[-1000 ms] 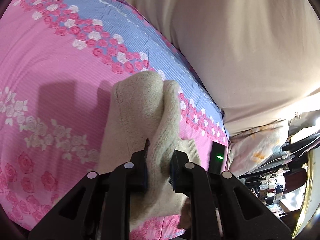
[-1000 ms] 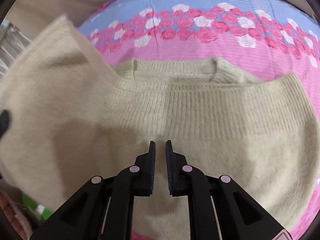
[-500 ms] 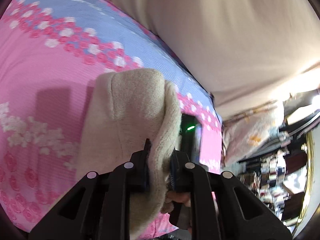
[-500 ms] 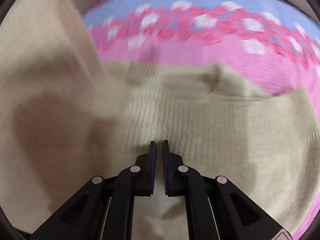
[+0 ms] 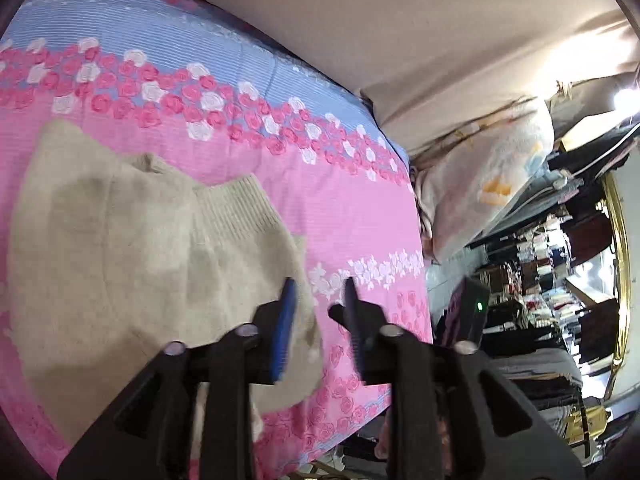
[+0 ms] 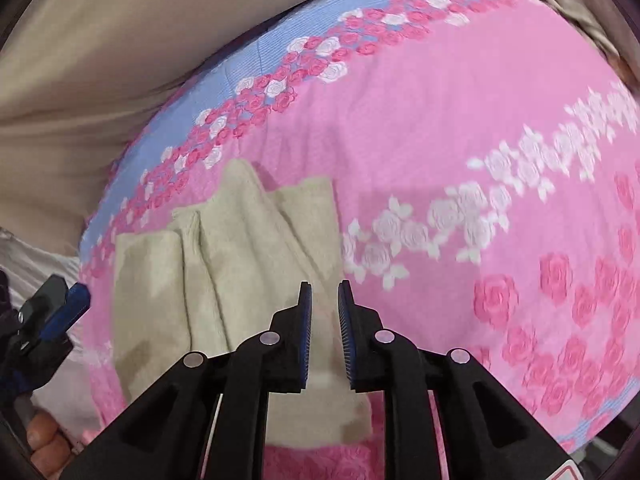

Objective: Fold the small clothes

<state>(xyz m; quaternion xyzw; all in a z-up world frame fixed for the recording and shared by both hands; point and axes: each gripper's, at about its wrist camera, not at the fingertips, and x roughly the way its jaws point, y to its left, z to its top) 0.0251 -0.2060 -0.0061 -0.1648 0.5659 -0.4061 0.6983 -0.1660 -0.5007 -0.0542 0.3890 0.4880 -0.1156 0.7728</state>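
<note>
A small cream knitted sweater (image 5: 132,256) lies folded on a pink floral bedspread (image 5: 352,220). My left gripper (image 5: 320,292) is open and empty, hovering over the sweater's right edge. In the right wrist view the sweater (image 6: 240,264) lies in a narrow folded strip on the bedspread (image 6: 460,128). My right gripper (image 6: 323,292) is open a little and empty, just above the strip's right side. The left gripper's tip (image 6: 60,308) shows at the left edge of that view.
A beige cloth (image 5: 400,28) lies along the back of the bed. A pale pillow (image 5: 484,188) sits past the bed's right end, with dark cluttered shelves (image 5: 560,280) beyond. A black device with a green light (image 5: 476,308) is by the bed edge.
My left gripper has let go of the sweater flap and opened. The flap now lies flat on the garment. My right gripper has opened slightly and pulled back from the sweater.
</note>
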